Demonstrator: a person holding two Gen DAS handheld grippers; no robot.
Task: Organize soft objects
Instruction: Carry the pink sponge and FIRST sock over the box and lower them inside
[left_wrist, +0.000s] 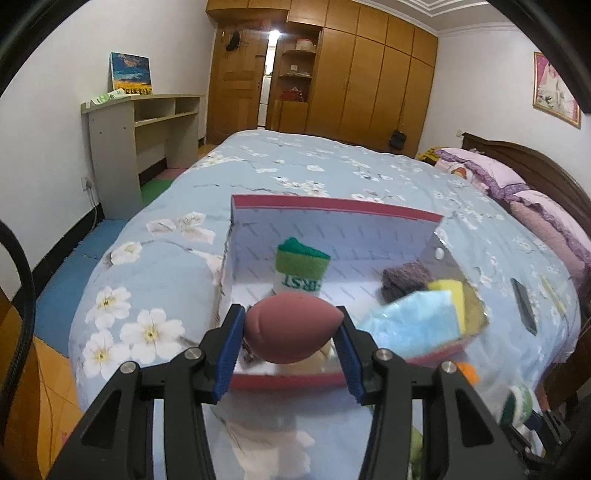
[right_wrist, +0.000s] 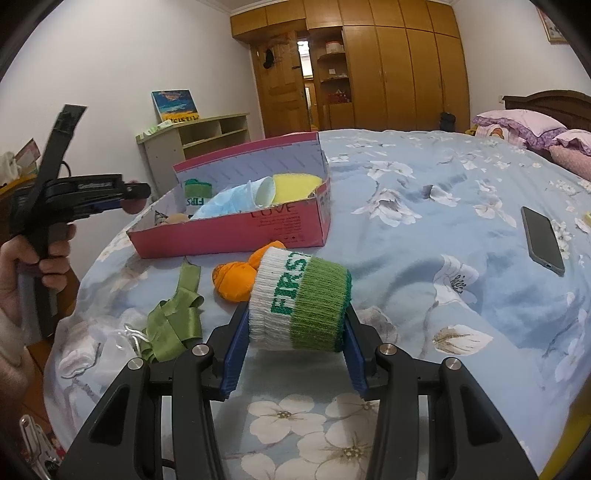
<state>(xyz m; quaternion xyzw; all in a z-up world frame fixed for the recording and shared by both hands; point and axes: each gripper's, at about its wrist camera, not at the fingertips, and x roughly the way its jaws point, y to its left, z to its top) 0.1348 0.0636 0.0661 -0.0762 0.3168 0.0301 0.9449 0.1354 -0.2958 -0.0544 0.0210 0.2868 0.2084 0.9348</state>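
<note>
Right wrist: phone (right_wrist: 542, 235) beside box (right_wrist: 236, 232).

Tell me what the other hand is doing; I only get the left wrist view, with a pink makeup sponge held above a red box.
Observer: The right gripper is shut on a knitted cuff, white and green, lettered FIRST.
Operator: Besides my makeup sponge, is anything lying outside the box?
Observer: A green ribbon lies crumpled on the bedspread, left of that gripper.
Operator: Does the box carry any writing?
Observer: Its red outer side reads LOVE.
</note>
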